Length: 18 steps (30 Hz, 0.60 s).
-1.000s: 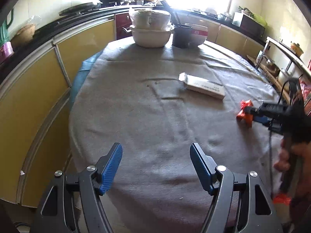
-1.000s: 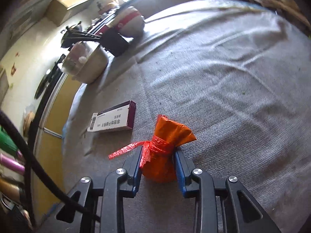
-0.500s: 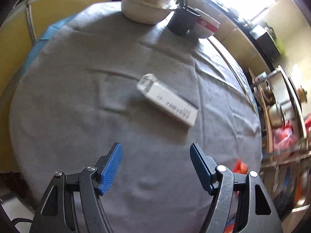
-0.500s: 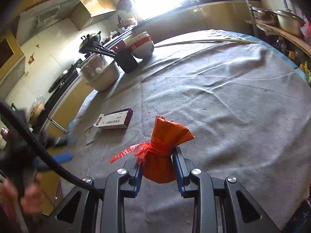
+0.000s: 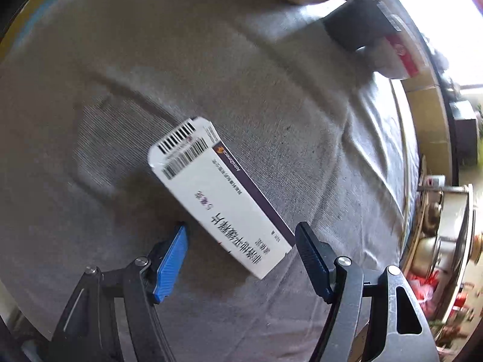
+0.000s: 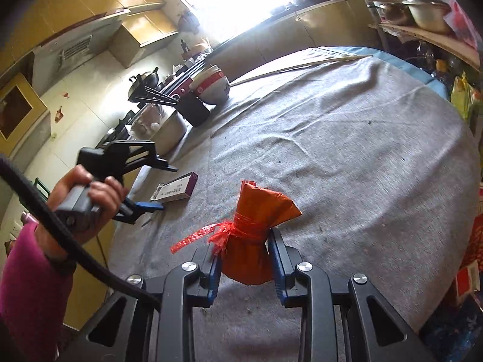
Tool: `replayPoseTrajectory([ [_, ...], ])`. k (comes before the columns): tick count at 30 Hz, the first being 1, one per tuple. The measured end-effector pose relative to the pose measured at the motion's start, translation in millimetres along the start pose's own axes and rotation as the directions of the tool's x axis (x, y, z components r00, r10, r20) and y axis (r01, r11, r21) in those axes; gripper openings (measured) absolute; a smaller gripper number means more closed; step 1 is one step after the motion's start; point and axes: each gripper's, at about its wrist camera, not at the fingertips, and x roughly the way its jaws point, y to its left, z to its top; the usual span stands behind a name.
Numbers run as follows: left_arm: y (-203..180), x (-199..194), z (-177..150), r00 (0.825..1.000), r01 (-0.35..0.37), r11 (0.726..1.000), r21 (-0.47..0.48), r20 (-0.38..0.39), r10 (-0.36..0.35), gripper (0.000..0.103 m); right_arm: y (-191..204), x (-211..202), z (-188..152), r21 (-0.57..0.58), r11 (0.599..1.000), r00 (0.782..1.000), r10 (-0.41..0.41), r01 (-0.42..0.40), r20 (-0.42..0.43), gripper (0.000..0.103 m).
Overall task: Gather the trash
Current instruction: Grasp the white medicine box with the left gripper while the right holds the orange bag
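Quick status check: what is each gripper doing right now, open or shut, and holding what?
Left gripper: open, fingers either side of the white carton, not clamped.
Right gripper: shut on the orange tied bag.

A grey cloth (image 6: 347,150) covered the round desk (image 6: 422,74), creased in places. At its far edge stood a red-banded bowl (image 6: 212,86), touching a black cup (image 6: 193,110) holding dark chopsticks (image 6: 154,95), and beside that a pale basin (image 6: 169,131). A wok (image 6: 149,77) sat on the counter behind. Metal pots (image 6: 425,12) rested on a shelf to the right.
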Motion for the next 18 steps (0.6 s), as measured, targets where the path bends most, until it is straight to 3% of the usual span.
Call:
replayPoseTrajectory([
  [4,-13.2,5.9,0.4,1.000,-0.018,1.000,0.006,0.004,0.018,0.078,-4.8,-7.0,-2.3,0.007,1.000,1.000,0.017,-0.017,0.007,0.031],
  [10,-44.3,20.6,-2.5,0.988,-0.155,0.976,0.156,-0.004,0.157,0.081,-4.9,-10.2,-4.1,0.011,0.999,0.999,0.033,-0.033,0.005,0.031],
  [14,-61.3,30.1,-8.7,0.970,-0.233,0.934,0.270,-0.001,0.242,0.080,-1.9,-12.6,-4.8,0.006,0.999,0.999,0.038,-0.038,0.006,0.031],
  [16,-70.9,35.3,-14.2,0.962,-0.262,0.908,0.326,0.016,0.272,0.074,0.3,-13.5,-4.9,-0.001,0.999,0.999,0.038,-0.038,0.007,0.031],
  [18,-77.8,38.2,-19.0,0.951,-0.295,0.865,0.405,0.038,0.307,0.068,1.3,-14.6,-5.1,-0.006,0.999,0.999,0.037,-0.036,0.009,0.031],
])
